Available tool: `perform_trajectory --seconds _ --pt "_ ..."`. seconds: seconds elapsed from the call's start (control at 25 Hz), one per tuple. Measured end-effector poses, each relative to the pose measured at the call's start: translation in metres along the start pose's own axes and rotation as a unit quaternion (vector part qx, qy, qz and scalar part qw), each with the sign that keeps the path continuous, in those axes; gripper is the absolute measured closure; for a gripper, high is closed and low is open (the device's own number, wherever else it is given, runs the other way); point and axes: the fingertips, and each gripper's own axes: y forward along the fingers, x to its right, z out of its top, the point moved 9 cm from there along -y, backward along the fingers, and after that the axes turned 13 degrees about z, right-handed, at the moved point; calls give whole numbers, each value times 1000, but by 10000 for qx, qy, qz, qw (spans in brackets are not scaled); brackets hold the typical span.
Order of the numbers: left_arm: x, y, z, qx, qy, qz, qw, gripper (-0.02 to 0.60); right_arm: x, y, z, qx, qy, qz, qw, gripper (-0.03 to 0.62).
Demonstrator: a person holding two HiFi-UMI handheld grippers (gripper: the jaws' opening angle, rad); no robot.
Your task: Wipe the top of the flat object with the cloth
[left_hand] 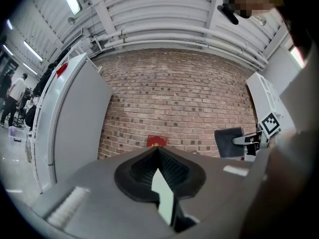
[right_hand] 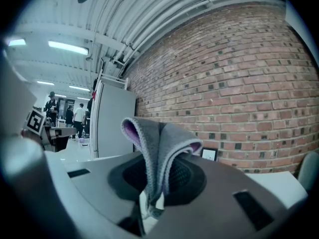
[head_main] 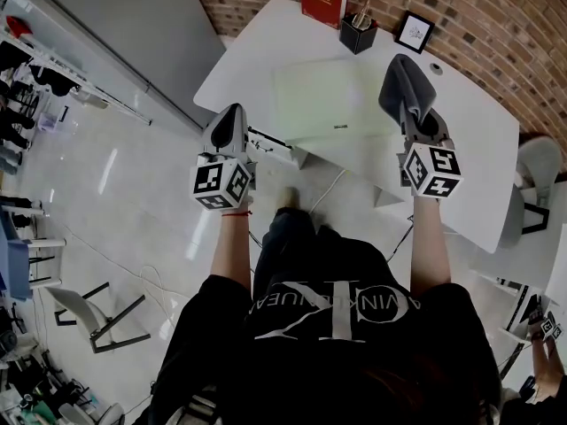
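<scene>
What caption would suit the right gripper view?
Right gripper clamped on a folded grey cloth, facing a brick wall.

- Grey knitted cloth (right_hand: 158, 146) with a lilac inner face: soft, nubbly, matt
- Pale green flat board (head_main: 323, 96): smooth, faint sheen
- White tabletop (head_main: 483, 149): smooth, satin
- Red-brown brick wall (right_hand: 239, 68): rough, matt
- Pale floor (head_main: 106, 175): glossy, mirrors the lights
- Left gripper (left_hand: 158, 151): matt grey plastic shell, ribbed black pads (left_hand: 174, 169)

Pinched in the right gripper (right_hand: 151, 201): folded grey cloth (right_hand: 158, 143), purple inside, standing upright above the jaws. Behind, brick wall (right_hand: 224, 73) with small framed picture (right_hand: 209, 154) just right of the cloth.
</scene>
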Motion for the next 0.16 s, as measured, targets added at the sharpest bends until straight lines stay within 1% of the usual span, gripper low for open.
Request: perform_trajectory --seconds 0.16 --pt "2 0 1 25 25 -31 10000 571 -2 -2 -1 -12 -88 11 10000 536"
